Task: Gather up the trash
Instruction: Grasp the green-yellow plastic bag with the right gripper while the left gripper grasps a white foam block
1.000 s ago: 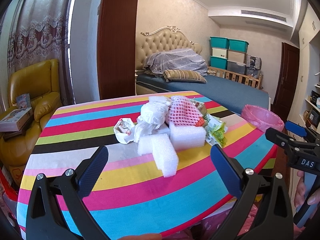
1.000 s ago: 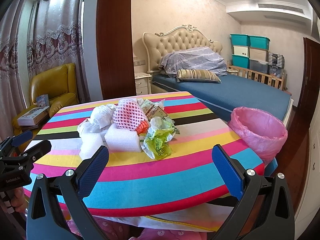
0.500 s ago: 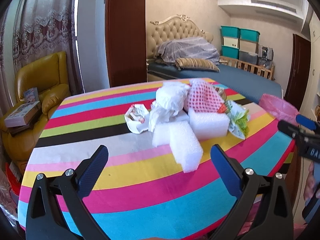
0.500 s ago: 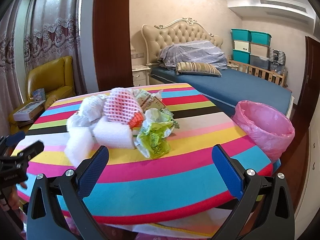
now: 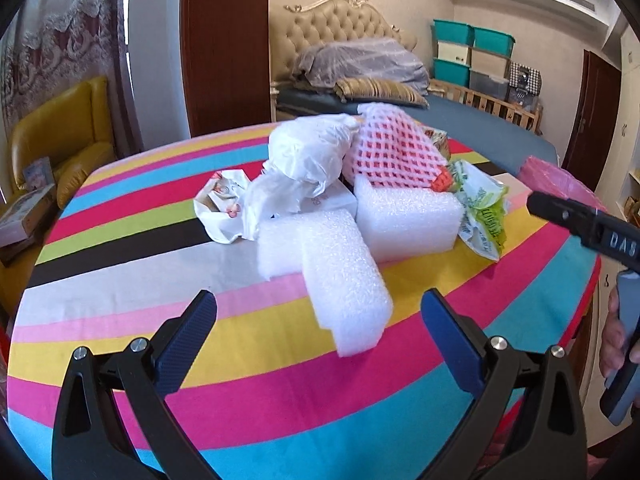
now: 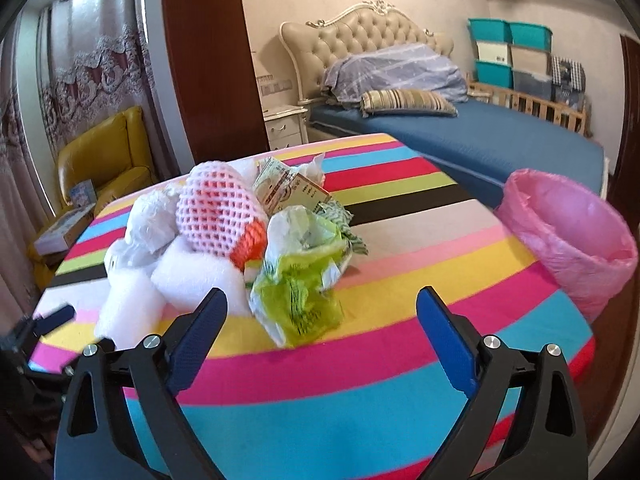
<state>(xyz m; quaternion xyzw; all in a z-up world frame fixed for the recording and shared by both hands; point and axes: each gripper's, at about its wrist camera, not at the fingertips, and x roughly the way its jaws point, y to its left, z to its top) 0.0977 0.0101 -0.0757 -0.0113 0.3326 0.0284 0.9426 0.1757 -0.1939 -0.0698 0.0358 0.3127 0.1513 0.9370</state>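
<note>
The trash pile [image 5: 352, 200] is heaped at the middle of the striped table [image 5: 120, 280], with bare cloth left all round to the rim. The pink-lined bin [image 6: 568, 240] stands off the edge at 3 o'clock. The left gripper [image 5: 320, 336] is held wide, empty; the right gripper [image 6: 320, 328] is closing, nothing between its jaws. Both are seen nearer the pile than a second ago.

Rainbow-striped tablecloth [image 5: 120, 280], white foam block [image 5: 344, 280], pink bin liner [image 6: 572, 248]
</note>
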